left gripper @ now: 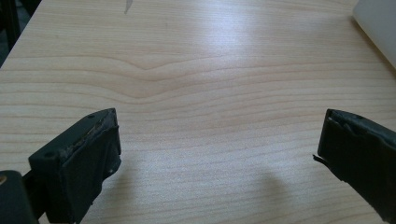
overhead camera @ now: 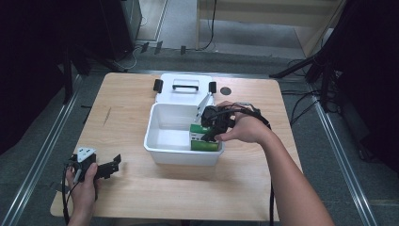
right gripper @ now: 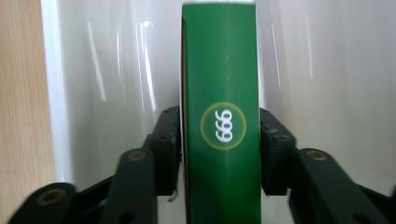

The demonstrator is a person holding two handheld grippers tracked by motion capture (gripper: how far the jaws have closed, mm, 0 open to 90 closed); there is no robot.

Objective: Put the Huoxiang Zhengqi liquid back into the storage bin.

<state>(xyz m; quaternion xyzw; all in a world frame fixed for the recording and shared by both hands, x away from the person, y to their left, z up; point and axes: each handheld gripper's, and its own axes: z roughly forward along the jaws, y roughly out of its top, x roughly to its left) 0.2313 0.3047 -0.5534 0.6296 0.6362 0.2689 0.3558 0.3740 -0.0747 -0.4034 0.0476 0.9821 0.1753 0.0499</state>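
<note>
Looked down on a wide wooden bench (overhead camera: 131, 94). Found a white plastic tub (overhead camera: 155, 141) near the middle of it. Saw the tub's white lid (overhead camera: 186, 84), with a black handle and black clips, lying flat just behind the tub.

Spotted a green carton (overhead camera: 207, 145) down inside the tub, in the front right corner, close to the wall. Read a round badge with three small numbers on its thin side in the right gripper view (right gripper: 219, 93).

Found the right gripper (overhead camera: 211, 134) reaching over the tub's right rim. Saw its jaws clamped on the carton's two wide faces, one on each side (right gripper: 219, 149).

Found the left gripper (overhead camera: 110, 165) well apart from the tub, low over the bench near the front left corner. Saw its jaws wide apart with nothing between them, just bare wood (left gripper: 219, 140).

Looked like the step of moving the carton, either setting it in or lifting it out. Could not tell which. If setting in, next needed to ease the jaws apart and pull straight up. If lifting out, needed to keep the squeeze and clear the rim without bumping it.
</note>
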